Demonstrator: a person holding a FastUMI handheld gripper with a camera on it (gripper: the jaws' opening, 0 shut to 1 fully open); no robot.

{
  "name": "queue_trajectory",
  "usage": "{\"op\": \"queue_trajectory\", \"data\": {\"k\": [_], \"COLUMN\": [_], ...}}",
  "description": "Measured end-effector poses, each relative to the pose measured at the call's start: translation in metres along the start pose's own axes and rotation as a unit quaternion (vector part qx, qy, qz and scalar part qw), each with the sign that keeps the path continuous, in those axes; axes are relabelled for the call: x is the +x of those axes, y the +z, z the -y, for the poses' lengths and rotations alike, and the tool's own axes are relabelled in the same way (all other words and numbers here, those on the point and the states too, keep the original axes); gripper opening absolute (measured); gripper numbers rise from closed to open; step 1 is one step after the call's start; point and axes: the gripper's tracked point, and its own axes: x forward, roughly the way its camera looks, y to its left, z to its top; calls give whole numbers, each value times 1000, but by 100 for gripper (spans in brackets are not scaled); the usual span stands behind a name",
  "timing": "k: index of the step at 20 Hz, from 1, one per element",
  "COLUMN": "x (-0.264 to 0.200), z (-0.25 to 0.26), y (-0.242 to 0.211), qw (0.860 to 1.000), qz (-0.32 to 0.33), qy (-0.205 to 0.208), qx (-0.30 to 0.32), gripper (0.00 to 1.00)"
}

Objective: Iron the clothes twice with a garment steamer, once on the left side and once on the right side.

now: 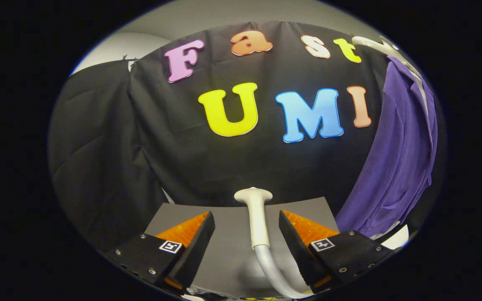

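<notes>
A white garment steamer head [256, 211] on a grey hose stands upright between the two fingers of my gripper [246, 223]. The fingers stand apart on either side of its handle, and neither one touches it. The steamer rises from a grey tabletop [224, 234]. A purple garment [396, 167] hangs on a white hanger [385, 48] to the right, beyond the right finger, in front of the black cloth wall.
Black cloth [140, 138] covers the wall behind the table and folds round to the left. A pale wall [128, 46] shows above it. The grey hose [272, 267] curves down and to the right between the fingers.
</notes>
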Motion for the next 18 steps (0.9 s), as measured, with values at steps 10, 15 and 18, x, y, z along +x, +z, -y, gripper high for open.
{"op": "queue_trajectory", "data": {"k": [10, 15, 18], "x": [112, 140, 149], "z": [25, 16, 15], "y": [-49, -70, -76], "qw": [988, 979, 978], "qz": [-145, -186, -192], "qy": [-43, -45, -58], "qx": [42, 65, 64], "gripper": [96, 93, 88]}}
